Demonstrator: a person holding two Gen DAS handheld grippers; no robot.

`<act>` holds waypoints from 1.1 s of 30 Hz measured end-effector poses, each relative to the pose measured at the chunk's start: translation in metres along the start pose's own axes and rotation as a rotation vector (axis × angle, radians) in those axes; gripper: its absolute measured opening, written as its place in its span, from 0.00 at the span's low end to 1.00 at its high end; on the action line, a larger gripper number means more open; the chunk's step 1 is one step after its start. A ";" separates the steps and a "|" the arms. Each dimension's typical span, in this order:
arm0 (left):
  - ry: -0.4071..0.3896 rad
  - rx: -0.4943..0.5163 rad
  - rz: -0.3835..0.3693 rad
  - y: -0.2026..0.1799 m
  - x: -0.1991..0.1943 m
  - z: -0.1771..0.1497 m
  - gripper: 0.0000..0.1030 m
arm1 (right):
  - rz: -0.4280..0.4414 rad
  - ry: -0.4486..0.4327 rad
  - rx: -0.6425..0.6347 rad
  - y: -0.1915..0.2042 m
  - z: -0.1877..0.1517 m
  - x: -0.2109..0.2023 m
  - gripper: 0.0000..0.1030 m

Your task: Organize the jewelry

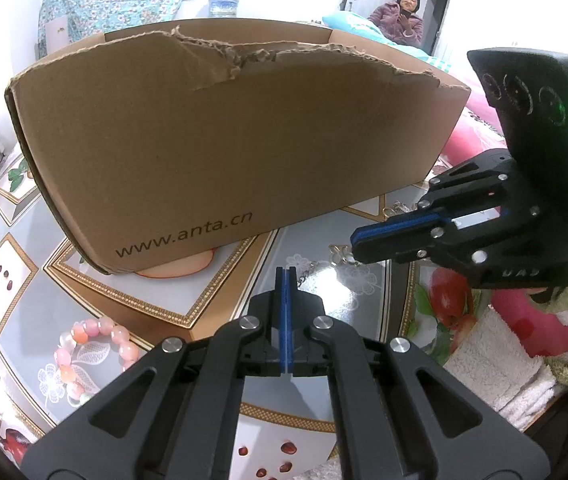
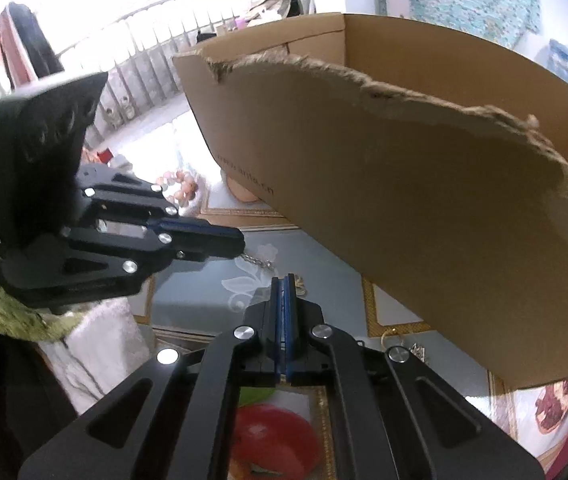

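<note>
A silver necklace lies on the patterned tabletop, its chain (image 1: 311,270) running to a clover pendant (image 1: 339,255). My left gripper (image 1: 286,271) is shut, and the chain (image 2: 259,260) comes out from its tips. My right gripper (image 2: 284,280) is shut too, with the pendant (image 2: 300,286) right at its tips and seemingly pinched there. Both grippers sit in front of the torn cardboard box (image 1: 219,132), low over the table. A pink bead bracelet (image 1: 91,346) lies to the left of my left gripper. Small gold earrings (image 2: 388,334) rest by the box's near right corner.
The open box (image 2: 424,200) stands tall just behind both grippers, its near wall ragged along the top. A white towel (image 1: 496,360) and green fabric lie at the table's right edge. A person (image 1: 398,16) sits far behind the box.
</note>
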State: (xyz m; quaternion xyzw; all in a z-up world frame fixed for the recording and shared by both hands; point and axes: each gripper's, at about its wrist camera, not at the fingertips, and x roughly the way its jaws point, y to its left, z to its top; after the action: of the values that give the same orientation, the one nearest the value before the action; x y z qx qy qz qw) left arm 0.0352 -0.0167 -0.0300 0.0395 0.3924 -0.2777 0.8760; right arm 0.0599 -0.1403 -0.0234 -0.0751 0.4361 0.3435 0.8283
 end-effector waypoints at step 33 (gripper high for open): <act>0.002 -0.007 -0.015 0.008 -0.004 -0.004 0.00 | -0.072 -0.074 0.058 0.008 -0.003 -0.012 0.02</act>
State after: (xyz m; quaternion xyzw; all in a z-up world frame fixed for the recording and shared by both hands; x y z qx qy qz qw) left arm 0.0341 -0.0069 -0.0308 0.0336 0.3945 -0.2831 0.8736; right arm 0.0483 -0.1420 -0.0147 -0.0541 0.4118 0.3032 0.8577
